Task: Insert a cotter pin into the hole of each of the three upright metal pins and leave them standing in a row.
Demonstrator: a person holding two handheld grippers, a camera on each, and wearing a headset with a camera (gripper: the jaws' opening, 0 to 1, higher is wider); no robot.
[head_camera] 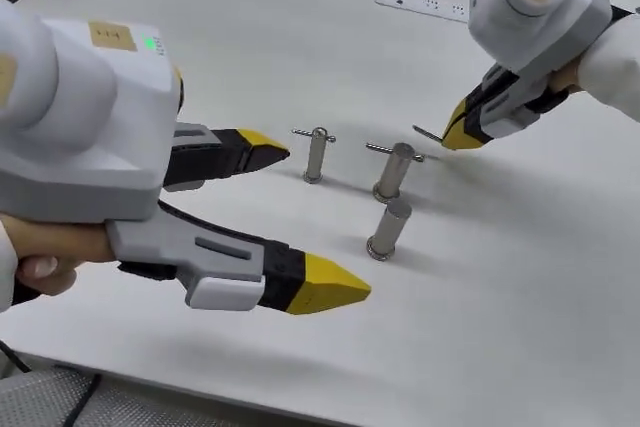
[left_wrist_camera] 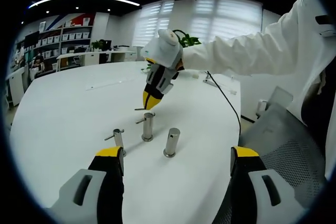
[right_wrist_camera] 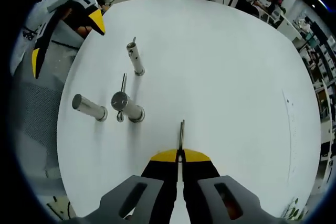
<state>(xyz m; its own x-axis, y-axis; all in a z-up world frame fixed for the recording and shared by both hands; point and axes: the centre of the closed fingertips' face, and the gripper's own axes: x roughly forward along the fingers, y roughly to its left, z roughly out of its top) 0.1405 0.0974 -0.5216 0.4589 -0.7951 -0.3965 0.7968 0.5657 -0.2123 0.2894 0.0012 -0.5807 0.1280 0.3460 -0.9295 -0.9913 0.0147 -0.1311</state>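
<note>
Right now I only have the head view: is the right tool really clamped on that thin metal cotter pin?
Observer: Yes. The right gripper view shows the right tool with jaws shut and the thin metal cotter pin sticking forward between its yellow tips.
Operator: Which way does the loop face on the cotter pin fitted nearest that tool?
Observer: On that upright metal pin, the looped end of the fitted cotter pin sits towards the right tool.
Operator: And the left tool?
Observer: In the left gripper view the left tool is open and empty, with the bare upright metal pin ahead between its jaws.
</note>
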